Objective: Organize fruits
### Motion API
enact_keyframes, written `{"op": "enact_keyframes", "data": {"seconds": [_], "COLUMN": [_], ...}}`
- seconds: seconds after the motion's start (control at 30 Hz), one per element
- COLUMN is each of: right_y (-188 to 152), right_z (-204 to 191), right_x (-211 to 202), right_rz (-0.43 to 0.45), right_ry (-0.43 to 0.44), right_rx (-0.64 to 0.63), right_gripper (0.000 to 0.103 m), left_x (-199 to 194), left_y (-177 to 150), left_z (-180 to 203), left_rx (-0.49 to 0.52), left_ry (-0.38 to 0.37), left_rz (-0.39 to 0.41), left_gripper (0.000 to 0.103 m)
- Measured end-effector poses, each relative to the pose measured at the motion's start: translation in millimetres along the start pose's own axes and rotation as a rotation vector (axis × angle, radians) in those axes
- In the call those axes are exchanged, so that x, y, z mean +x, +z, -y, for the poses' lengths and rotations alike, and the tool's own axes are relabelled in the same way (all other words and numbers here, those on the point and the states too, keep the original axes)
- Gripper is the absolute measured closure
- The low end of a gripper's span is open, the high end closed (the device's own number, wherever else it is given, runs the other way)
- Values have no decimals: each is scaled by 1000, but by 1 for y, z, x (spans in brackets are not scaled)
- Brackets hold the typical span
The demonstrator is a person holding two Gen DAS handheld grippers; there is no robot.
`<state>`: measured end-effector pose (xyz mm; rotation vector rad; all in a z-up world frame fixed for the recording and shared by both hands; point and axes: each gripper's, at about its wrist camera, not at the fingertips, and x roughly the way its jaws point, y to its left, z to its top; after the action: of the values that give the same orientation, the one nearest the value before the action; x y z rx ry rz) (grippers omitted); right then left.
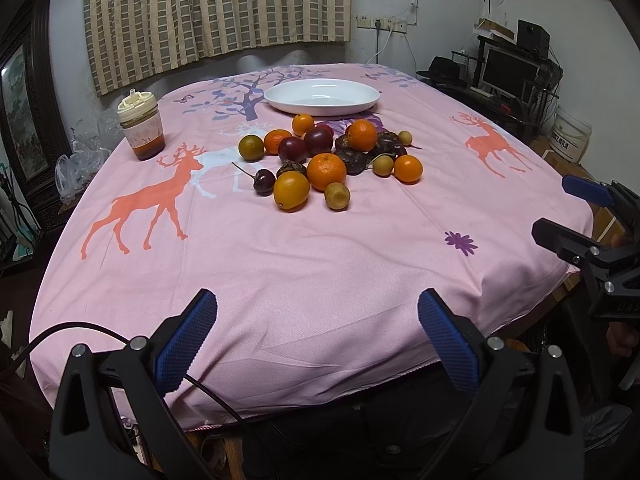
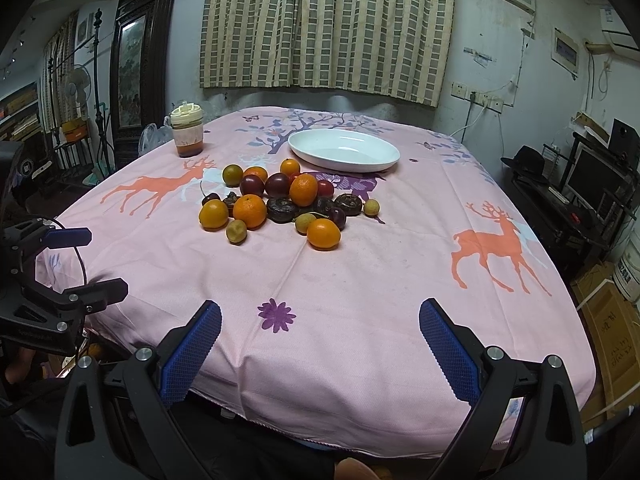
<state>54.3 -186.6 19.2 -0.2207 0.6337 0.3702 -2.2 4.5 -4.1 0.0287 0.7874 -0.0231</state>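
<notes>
Blue-padded left gripper point(image 1: 316, 336) and right gripper point(image 2: 320, 340): both spread wide, empty. Best to pinch nearest round orange fruit point(image 2: 324, 234) gently, then lift toward white oval dish point(image 2: 390, 156).

Left wrist cam: sits low at the near edge of the table point(image 1: 304, 272), left of centre, looking forward and slightly down between its own fingers point(image 1: 188, 344). Right wrist cam: same near edge, further right, same heading. Both are well back from the fruit pile point(image 1: 328, 156), which is mid-frame, with the white dish point(image 2: 344, 150) beyond it. Shared: whole tabletop, pile, dish, jar point(image 2: 187, 132), curtain point(image 1: 216, 12). Each view catches the other unit at its side: right gripper point(image 1: 576, 212) at the right border, left gripper point(image 2: 96, 264) at the left border.
</notes>
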Motion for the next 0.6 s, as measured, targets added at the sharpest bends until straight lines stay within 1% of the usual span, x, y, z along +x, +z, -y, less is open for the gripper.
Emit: {"op": "enact_keyframes", "data": {"seconds": [0.23, 0.37, 0.43, 0.53, 0.6], "right_y": [0, -4, -4, -4, -3], "right_z": [1, -4, -5, 0, 4], "right_x": [1, 5, 11, 22, 32], "right_rz": [-1, -6, -16, -29, -36], "right_ry": [3, 13, 29, 41, 39], "right_rx": [0, 2, 14, 35, 50], "right_gripper": [4, 4, 4, 4, 4], "left_x": [6, 11, 14, 20, 26], "left_y": [-2, -3, -3, -6, -8], "left_z": [0, -1, -2, -5, -8], "left_rx": [-5, 3, 5, -4, -11], "left_ry": [-1, 6, -15, -90, -107], "left_rz": [-20, -34, -38, -43, -44], "left_gripper": [4, 5, 5, 5, 4]}}
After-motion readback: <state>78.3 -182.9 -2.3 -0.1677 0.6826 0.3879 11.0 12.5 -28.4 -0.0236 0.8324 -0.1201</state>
